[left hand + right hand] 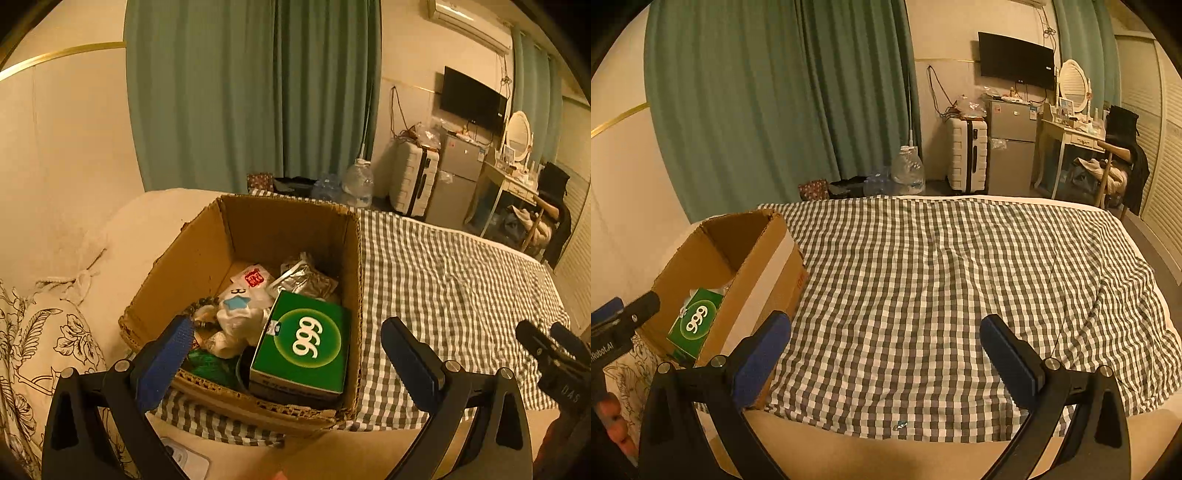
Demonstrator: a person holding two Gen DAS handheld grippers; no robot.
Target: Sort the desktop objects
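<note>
The left tool (284,354) fills the lower part of the left wrist view, angled downward, its two blue-padded fingers (166,358) spread wide with nothing pressed between the pads; the right tool (886,350) sits likewise in the lower part of the right wrist view, tilted down, fingers (1008,354) wide apart and empty. Each tool also shows in the other's view, at the lower right edge and lower left edge; fingertips of a hand (613,424) show at the lower left.
</note>
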